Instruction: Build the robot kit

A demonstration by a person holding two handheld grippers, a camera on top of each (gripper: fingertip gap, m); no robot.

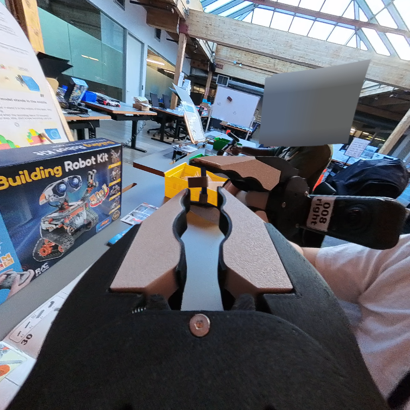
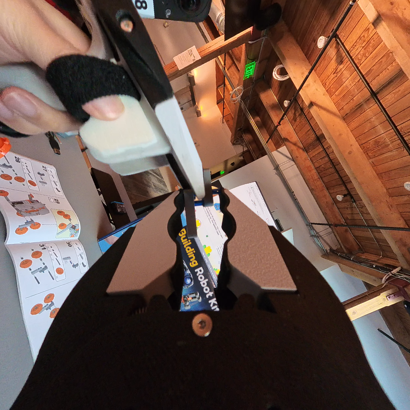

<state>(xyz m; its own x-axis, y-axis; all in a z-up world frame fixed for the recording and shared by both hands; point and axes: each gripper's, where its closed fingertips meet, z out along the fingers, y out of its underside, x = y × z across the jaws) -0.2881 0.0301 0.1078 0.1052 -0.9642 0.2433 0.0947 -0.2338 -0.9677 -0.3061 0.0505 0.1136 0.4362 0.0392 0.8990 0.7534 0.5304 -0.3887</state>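
Observation:
My left gripper (image 1: 203, 193) is shut on the lower end of a small part, a dark pin carrying a grey block (image 1: 198, 182), held above the grey table (image 1: 144, 190). My right gripper (image 1: 206, 175) comes in from the right and clamps the same part from above and below. In the right wrist view my right gripper (image 2: 202, 195) is shut on a grey beam (image 2: 190, 213) joined by a blue pin (image 2: 199, 203) to a second grey piece. A left gripper finger (image 2: 177, 137) reaches in from the upper left and touches that part.
A robot kit box (image 1: 60, 199) stands at the left. A yellow bin (image 1: 184, 179) sits just behind the grippers. An open instruction booklet (image 2: 40, 221) lies on the table with an orange wheel (image 2: 4, 146) beside it. A leaflet (image 1: 139, 213) lies nearby. A person sits across the table. My left and right fingertips are right by each other.

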